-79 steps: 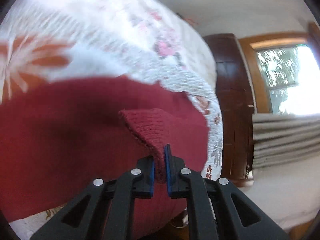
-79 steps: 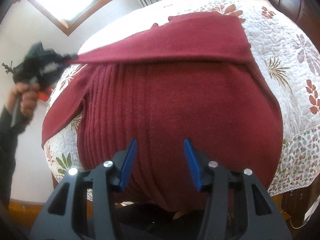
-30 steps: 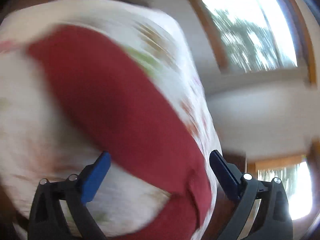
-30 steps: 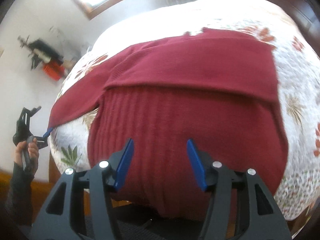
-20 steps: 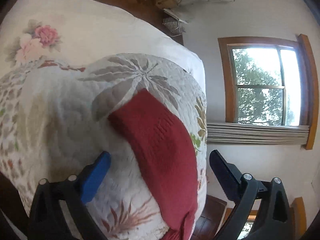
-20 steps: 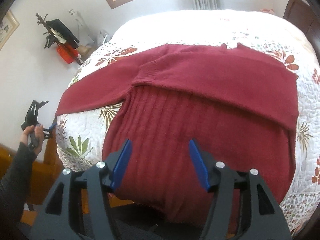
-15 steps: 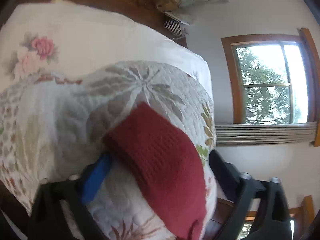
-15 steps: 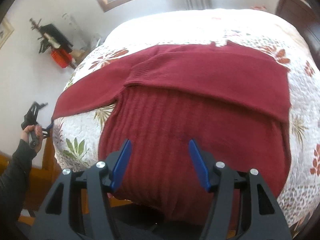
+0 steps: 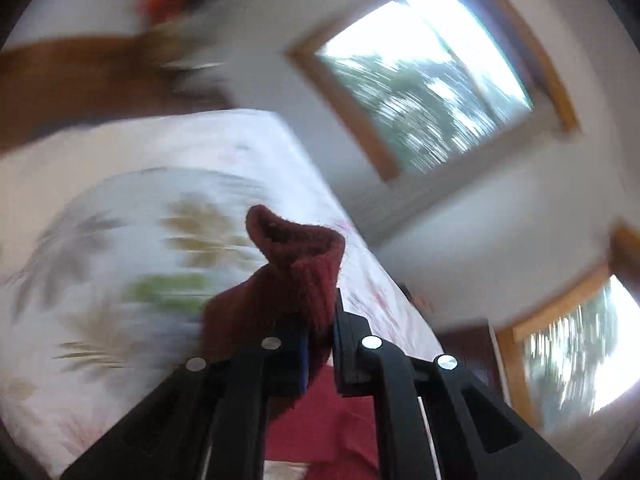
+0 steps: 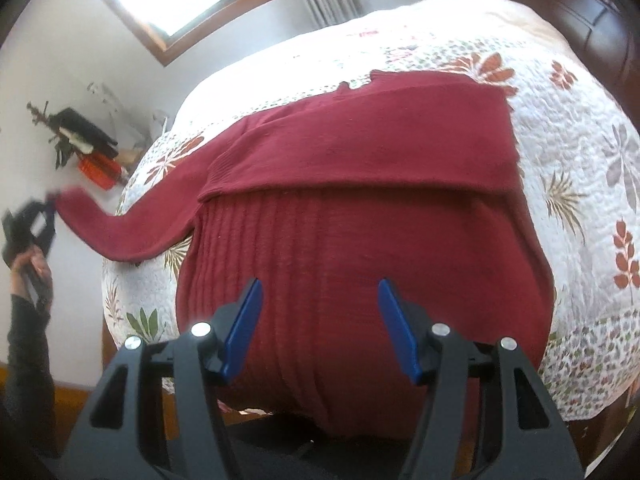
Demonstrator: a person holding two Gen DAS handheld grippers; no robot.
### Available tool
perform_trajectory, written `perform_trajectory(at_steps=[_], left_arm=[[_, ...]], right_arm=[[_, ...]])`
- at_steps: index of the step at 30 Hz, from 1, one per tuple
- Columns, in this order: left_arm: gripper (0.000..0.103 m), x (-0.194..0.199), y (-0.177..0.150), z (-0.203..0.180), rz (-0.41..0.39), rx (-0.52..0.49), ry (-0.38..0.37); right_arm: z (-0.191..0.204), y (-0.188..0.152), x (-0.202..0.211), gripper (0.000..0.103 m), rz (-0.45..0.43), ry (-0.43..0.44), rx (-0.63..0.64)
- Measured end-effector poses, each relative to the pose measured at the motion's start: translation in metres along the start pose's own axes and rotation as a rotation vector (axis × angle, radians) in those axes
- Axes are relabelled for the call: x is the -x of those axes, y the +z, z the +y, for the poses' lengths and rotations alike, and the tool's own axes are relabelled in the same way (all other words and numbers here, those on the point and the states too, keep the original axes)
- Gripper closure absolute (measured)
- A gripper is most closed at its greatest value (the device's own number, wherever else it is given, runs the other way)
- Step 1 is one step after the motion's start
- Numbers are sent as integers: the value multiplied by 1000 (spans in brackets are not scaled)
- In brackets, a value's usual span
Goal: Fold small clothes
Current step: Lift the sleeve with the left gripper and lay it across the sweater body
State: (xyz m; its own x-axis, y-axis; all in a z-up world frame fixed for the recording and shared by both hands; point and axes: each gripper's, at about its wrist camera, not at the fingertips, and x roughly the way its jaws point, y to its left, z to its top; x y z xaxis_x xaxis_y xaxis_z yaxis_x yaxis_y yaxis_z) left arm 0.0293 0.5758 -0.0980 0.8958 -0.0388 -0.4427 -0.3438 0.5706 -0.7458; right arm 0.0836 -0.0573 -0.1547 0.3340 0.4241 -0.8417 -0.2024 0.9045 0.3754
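Observation:
A dark red knit sweater (image 10: 360, 248) lies spread over the floral quilt (image 10: 580, 168), with one sleeve folded flat across its upper body. The other sleeve (image 10: 132, 232) stretches out to the left, lifted off the bed. My left gripper (image 9: 318, 340) is shut on that sleeve's cuff (image 9: 296, 256), which bunches up above the jaws; in the right wrist view this left gripper (image 10: 48, 204) shows at the far left in a hand. My right gripper (image 10: 320, 320) is open above the sweater's lower part, holding nothing.
The bed's left corner (image 10: 120, 320) drops to a wooden floor. A dark wooden headboard (image 10: 580, 12) stands at the upper right. A window (image 9: 424, 76) and a small table with black and orange things (image 10: 88, 152) are by the wall.
My left gripper, open over the sleeve end half a second ago, has shut on the cuff and lifted it off the quilt. My right gripper has stayed open over the sweater.

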Motion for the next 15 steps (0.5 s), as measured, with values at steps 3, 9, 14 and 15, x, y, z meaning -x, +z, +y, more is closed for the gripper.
perform_trajectory(at_steps=[3,9,14,15], left_arm=[[94,-33,-19,-70,66,-111,-89],[94,-120,-93,-151,270,-214,-162],[94,-179,-177,-186,464,-307,-151],[94,-190,-193,-189,498,-317,-144]], right_arm=[[-8,-1,3,43,-7,8,-20],[-26,-4,15,43,-29,-2,-34],[-50,-2,27,43,-53,-30,-66],[-55,-2,28,42,-58,-33,-75]])
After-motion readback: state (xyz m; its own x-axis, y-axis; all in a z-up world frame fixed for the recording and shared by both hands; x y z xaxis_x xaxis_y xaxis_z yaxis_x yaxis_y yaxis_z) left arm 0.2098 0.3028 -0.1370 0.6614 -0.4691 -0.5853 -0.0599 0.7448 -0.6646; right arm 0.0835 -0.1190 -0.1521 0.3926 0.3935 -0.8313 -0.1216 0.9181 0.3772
